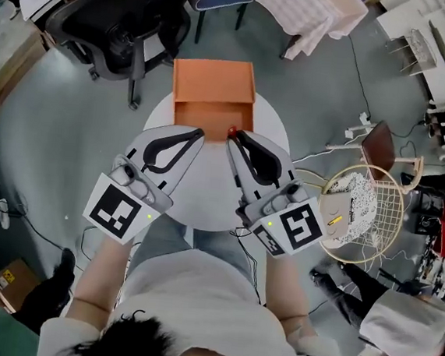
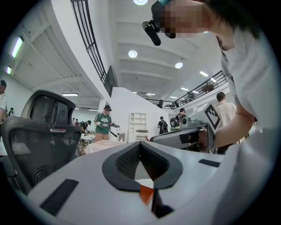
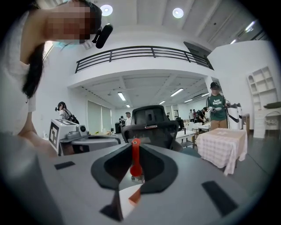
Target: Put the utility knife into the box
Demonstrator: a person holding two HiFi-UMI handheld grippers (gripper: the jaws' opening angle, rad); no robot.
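An open orange box [image 1: 214,82] stands at the far edge of the round white table [image 1: 205,199]. My right gripper [image 1: 232,136] hovers just in front of the box, shut on a red utility knife [image 1: 232,130] whose tip pokes out at the box's near edge. In the right gripper view the knife [image 3: 134,157] stands upright between the closed jaws. My left gripper [image 1: 199,135] hangs beside it at the left, also over the table near the box, shut with nothing in it. Its tips [image 2: 140,145] meet, and a bit of orange box [image 2: 146,193] shows below.
A black office chair [image 1: 121,15] stands behind the box at the left. A table with a checked cloth [image 1: 301,9] is at the back. A round wire basket [image 1: 364,210] and a wooden chair [image 1: 382,146] sit to the right. Cables lie on the floor.
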